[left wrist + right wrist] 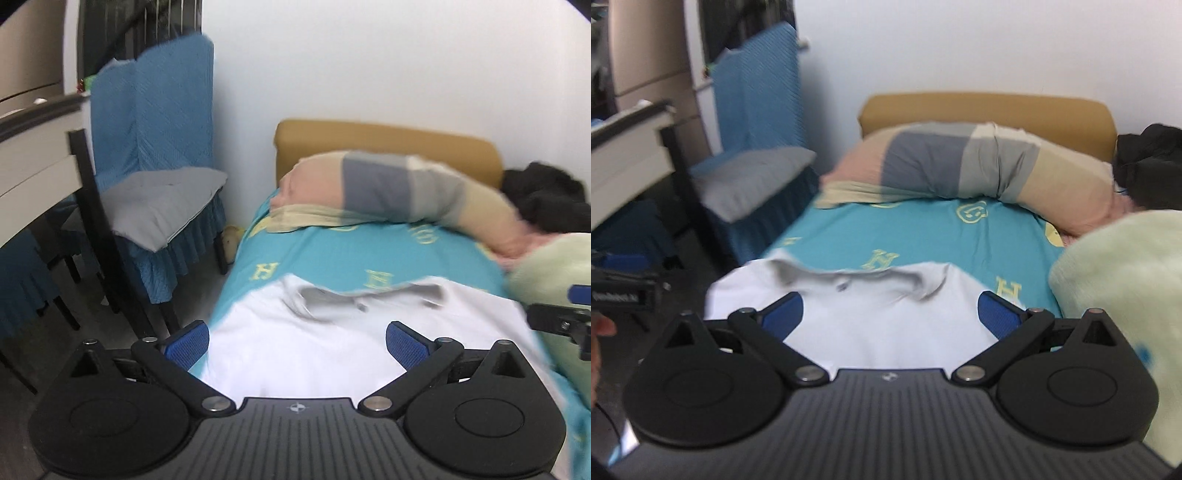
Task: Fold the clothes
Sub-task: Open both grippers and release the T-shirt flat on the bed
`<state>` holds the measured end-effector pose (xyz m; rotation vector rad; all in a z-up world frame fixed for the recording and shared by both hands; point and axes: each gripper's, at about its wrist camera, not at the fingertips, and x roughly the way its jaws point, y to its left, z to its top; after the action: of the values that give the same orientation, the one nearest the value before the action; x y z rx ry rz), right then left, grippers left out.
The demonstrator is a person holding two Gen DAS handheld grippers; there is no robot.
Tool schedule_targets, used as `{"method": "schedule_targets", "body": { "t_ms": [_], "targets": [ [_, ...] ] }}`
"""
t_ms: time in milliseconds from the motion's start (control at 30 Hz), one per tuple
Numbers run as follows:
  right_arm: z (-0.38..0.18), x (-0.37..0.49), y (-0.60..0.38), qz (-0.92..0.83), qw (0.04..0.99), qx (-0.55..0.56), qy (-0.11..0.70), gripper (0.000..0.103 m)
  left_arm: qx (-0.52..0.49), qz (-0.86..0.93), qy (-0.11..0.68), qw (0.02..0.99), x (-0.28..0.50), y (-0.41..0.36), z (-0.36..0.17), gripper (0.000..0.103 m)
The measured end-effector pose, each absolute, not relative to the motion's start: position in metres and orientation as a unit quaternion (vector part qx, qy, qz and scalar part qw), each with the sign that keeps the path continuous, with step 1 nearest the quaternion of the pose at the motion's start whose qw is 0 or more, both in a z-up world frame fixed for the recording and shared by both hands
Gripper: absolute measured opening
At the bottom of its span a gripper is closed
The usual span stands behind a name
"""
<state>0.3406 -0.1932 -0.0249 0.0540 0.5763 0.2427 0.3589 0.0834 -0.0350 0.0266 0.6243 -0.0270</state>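
White shirt [314,343] lies on turquoise bedsheet [351,254] beside blue-covered chair [162,147].

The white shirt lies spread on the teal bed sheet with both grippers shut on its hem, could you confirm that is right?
Not quite: the white shirt does lie on the teal bed sheet, but both wrist views show the left gripper and right gripper open, holding nothing.
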Motion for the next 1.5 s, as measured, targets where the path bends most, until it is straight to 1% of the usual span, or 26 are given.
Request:
{"method": "schedule_targets", "body": {
  "t_ms": [100,267,367,433,467,567,667,800,933,1067,1233,1333,1400,1500],
  "targets": [
    [-0.003,0.272,-0.194,0.121,0.960,0.031,0.252,0.103,0.006,-0.021,0.291,0.957,0.279,0.073,-0.019,0.103],
    [0.019,0.175,-0.206,0.148,0.964,0.066,0.211,0.103,0.018,-0.012,0.268,0.963,0.177,0.062,-0.009,0.103],
    [0.026,0.128,-0.209,0.148,0.972,0.057,0.176,0.103,0.024,-0.031,0.273,0.961,0.135,0.055,0.010,0.103],
    [0.026,0.106,-0.213,0.143,0.976,0.055,0.157,0.103,0.017,-0.032,0.263,0.964,0.115,0.057,0.018,0.103],
    [0.024,0.096,-0.215,0.144,0.977,0.058,0.148,0.103,0.002,-0.042,0.273,0.961,0.111,0.060,0.020,0.103],
    [0.013,0.079,-0.223,0.141,0.979,0.056,0.135,0.103,-0.095,-0.040,0.319,0.942,0.120,0.081,0.025,0.101],
    [-0.007,0.076,-0.229,0.140,0.978,0.068,0.140,0.103,-0.204,-0.021,0.315,0.927,0.133,0.111,0.018,0.101],
    [-0.037,0.084,-0.235,0.124,0.975,0.093,0.159,0.103,-0.268,0.032,0.326,0.906,0.160,0.148,-0.012,0.100],
    [-0.065,0.107,-0.236,0.123,0.967,0.108,0.196,0.103,-0.283,0.087,0.329,0.897,0.196,0.182,-0.041,0.097],
    [-0.084,0.123,-0.230,0.117,0.966,0.103,0.207,0.103,-0.271,0.107,0.323,0.900,0.233,0.208,-0.070,0.097],
    [-0.104,0.140,-0.224,0.113,0.965,0.101,0.214,0.103,-0.302,0.116,0.322,0.890,0.277,0.230,-0.107,0.095],
    [-0.116,0.150,-0.220,0.111,0.964,0.100,0.218,0.103,-0.301,0.106,0.330,0.888,0.309,0.230,-0.126,0.089],
    [-0.120,0.153,-0.217,0.111,0.964,0.097,0.220,0.103,-0.279,0.103,0.345,0.890,0.330,0.227,-0.133,0.081],
    [-0.122,0.157,-0.217,0.109,0.963,0.104,0.224,0.103,-0.252,0.116,0.351,0.894,0.355,0.226,-0.143,0.080]
  ]
}}
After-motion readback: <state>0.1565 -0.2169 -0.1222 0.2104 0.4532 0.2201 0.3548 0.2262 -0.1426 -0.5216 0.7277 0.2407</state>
